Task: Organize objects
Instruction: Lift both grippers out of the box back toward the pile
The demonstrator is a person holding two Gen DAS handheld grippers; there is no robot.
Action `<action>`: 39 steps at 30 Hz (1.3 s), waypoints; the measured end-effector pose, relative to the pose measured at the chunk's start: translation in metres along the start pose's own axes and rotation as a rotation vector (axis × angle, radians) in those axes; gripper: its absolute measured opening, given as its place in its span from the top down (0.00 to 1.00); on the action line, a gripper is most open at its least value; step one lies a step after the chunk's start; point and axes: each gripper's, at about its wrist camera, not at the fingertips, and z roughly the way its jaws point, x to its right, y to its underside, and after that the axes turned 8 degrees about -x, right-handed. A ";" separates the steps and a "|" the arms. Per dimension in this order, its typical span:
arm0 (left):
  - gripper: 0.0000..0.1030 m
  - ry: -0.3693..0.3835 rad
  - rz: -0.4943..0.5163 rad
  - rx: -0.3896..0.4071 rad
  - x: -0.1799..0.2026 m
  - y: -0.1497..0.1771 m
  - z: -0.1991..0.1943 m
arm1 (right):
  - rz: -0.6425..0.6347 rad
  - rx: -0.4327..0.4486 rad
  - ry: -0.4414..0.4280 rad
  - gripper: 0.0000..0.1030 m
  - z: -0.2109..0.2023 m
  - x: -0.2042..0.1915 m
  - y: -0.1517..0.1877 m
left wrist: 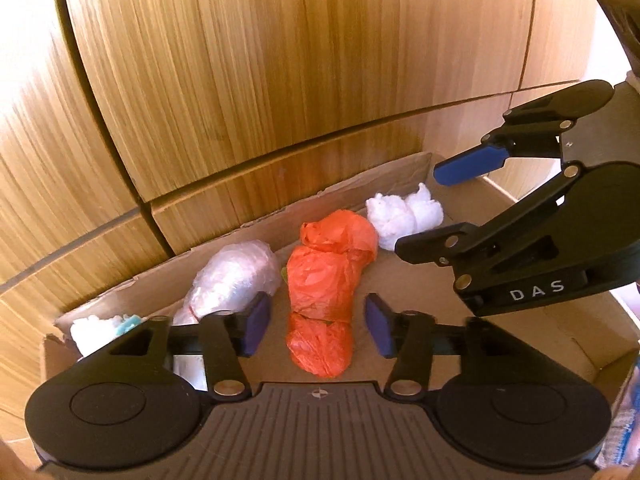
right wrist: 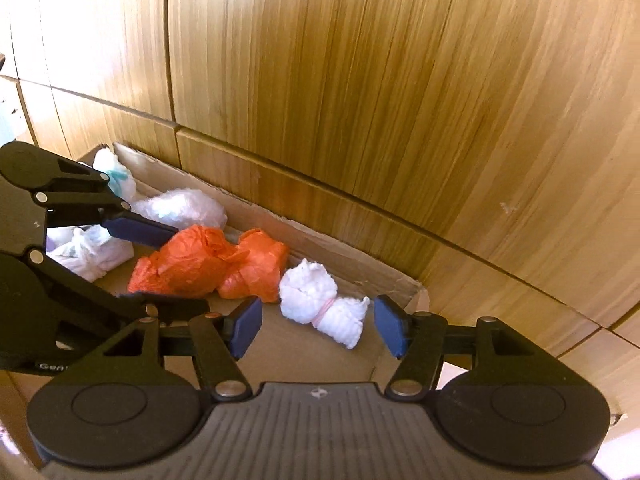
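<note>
A shallow cardboard box [left wrist: 520, 332] [right wrist: 304, 352] holds several knotted plastic bundles. An orange bundle [left wrist: 324, 292] [right wrist: 208, 264] lies in the middle. A white fluffy bundle [left wrist: 404, 216] [right wrist: 324, 304] tied with a pink band lies to its right. A clear plastic bundle [left wrist: 236, 276] [right wrist: 180, 208] lies to its left. My left gripper [left wrist: 316, 324] is open and empty, its blue pads either side of the orange bundle's near end. My right gripper [right wrist: 318, 328] is open and empty, just before the white fluffy bundle; it shows in the left wrist view [left wrist: 440, 208] above the box.
More white bundles [right wrist: 92, 252] [left wrist: 100, 328] lie at the box's left end. Wooden cabinet doors [left wrist: 280, 80] [right wrist: 400, 100] stand right behind the box's torn back wall [left wrist: 320, 200]. My left gripper shows at the left of the right wrist view [right wrist: 160, 268].
</note>
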 end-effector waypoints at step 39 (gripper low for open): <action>0.07 0.004 -0.151 0.161 -0.008 0.145 -0.173 | 0.206 0.230 -0.044 0.12 -0.210 -0.103 0.142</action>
